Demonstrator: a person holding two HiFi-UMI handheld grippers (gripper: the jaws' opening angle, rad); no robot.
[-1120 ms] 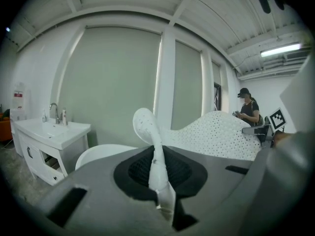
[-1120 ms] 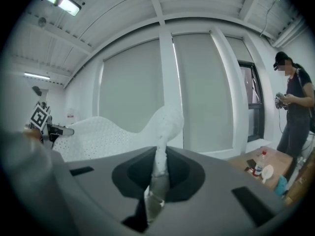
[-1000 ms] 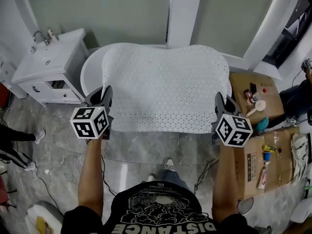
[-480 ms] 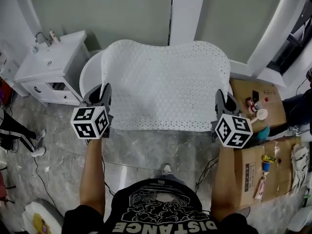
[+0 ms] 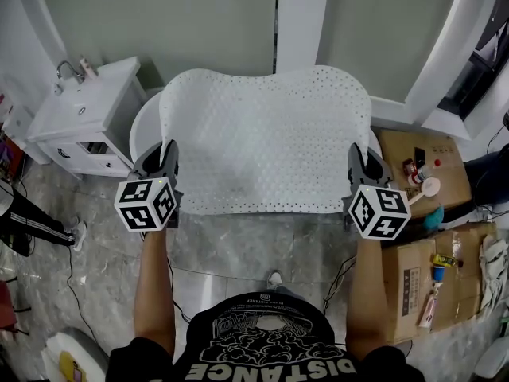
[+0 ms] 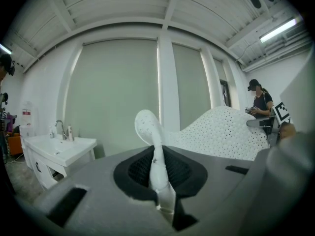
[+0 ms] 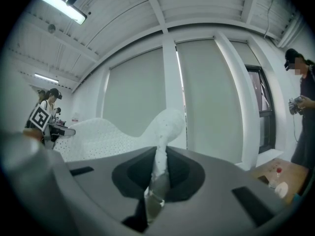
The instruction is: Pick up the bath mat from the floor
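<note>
The white perforated bath mat (image 5: 266, 138) is stretched out in the air between both grippers, well above the floor. My left gripper (image 5: 169, 159) is shut on the mat's left edge; in the left gripper view the mat's edge (image 6: 155, 151) is pinched between the jaws and curls upward. My right gripper (image 5: 355, 161) is shut on the mat's right edge, and the right gripper view shows that edge (image 7: 160, 168) clamped between the jaws. The mat sags slightly in the middle and hides most of what lies under it.
A white washbasin cabinet (image 5: 79, 118) with a tap stands at the left. A white tub rim (image 5: 141, 126) shows behind the mat. Cardboard boxes (image 5: 421, 253) with bottles and small items sit at the right. A window pillar (image 5: 306, 18) rises ahead. Other people stand at both sides.
Both grippers have carried the mat a little upward and forward; it sits slightly higher in the head view. The grips have not changed.
</note>
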